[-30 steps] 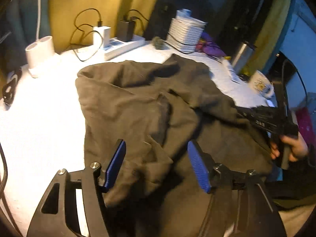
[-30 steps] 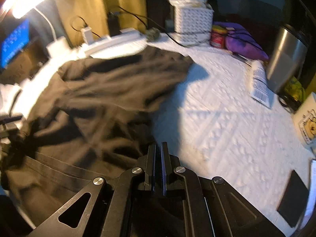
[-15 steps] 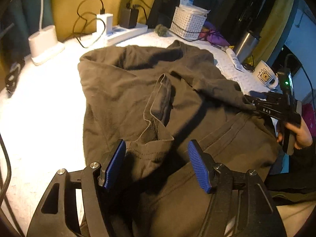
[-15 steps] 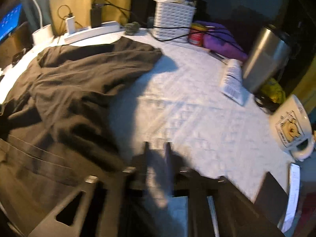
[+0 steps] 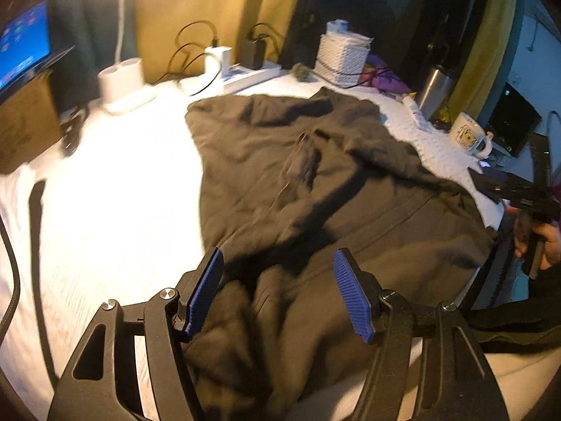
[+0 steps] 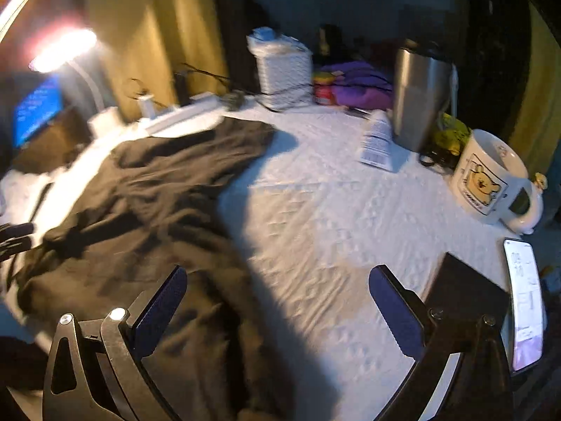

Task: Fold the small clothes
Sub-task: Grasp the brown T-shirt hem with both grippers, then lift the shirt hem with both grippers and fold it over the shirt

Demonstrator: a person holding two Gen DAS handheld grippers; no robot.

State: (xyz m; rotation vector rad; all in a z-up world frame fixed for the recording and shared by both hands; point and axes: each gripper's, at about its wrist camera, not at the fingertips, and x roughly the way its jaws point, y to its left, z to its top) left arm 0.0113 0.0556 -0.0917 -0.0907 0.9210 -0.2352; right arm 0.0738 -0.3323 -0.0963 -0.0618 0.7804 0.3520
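Note:
A dark olive garment (image 5: 298,175) lies crumpled across the white table cover (image 5: 115,189), its near end bunched at the table's front edge. My left gripper (image 5: 278,291) hovers over that bunched end, open, blue pads clear of the cloth. In the right wrist view the garment (image 6: 147,193) fills the left half. My right gripper (image 6: 278,307) is above the garment's right edge, jaws opening wide, with nothing between them. The left wrist view shows the right gripper (image 5: 519,193) at the far right, held by a hand (image 5: 540,242).
Along the back stand a white lamp base (image 5: 121,79), a power strip with chargers (image 5: 245,73) and a white woven basket (image 6: 284,70). A steel tumbler (image 6: 419,94), a mug (image 6: 491,175), a tube (image 6: 377,140) and a lit phone (image 6: 524,301) sit right. A laptop (image 5: 21,49) is at the left.
My right gripper went from shut to wide open and drew back and up from the garment's edge. My left gripper pulled back toward the near edge, still open.

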